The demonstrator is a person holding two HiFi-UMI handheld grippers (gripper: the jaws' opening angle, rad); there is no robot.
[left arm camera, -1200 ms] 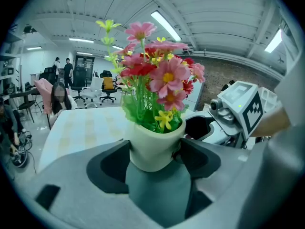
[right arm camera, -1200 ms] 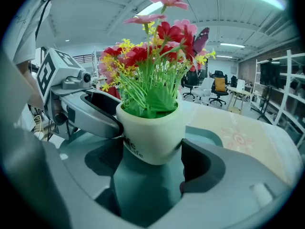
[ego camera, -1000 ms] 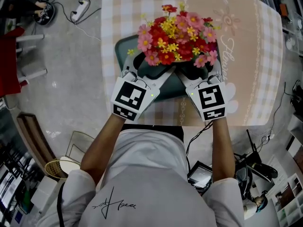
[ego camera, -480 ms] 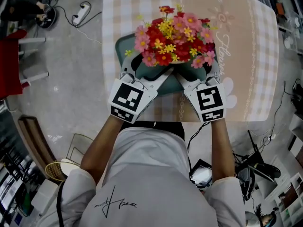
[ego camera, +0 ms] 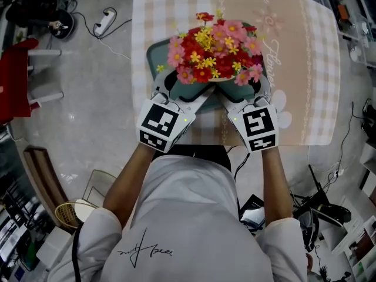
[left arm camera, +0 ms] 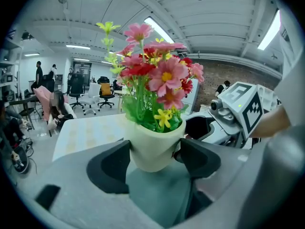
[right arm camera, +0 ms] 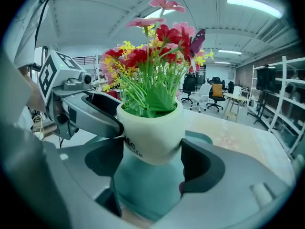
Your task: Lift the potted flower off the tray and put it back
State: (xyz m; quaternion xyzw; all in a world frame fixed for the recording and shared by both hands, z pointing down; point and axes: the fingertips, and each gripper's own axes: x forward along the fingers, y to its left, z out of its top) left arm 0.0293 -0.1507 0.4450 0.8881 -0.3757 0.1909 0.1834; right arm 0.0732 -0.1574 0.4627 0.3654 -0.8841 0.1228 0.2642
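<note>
Saw cream rounded pot (right arm camera: 150,132) with dark lettering, red-pink-yellow flowers (ego camera: 214,49), green stems (right arm camera: 152,87); teal plastic tray (ego camera: 154,56); beige-and-white checked tablecloth (ego camera: 170,10) with floral band.

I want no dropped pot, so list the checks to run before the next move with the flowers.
1. Left gripper shut on the pot: ok.
2. Right gripper shut on the pot from the opposite side: ok.
3. Pot upright, flowers standing above it: ok.
4. Tray lying under the pot: ok.
5. Pot base clear of the tray: cannot tell.
</note>
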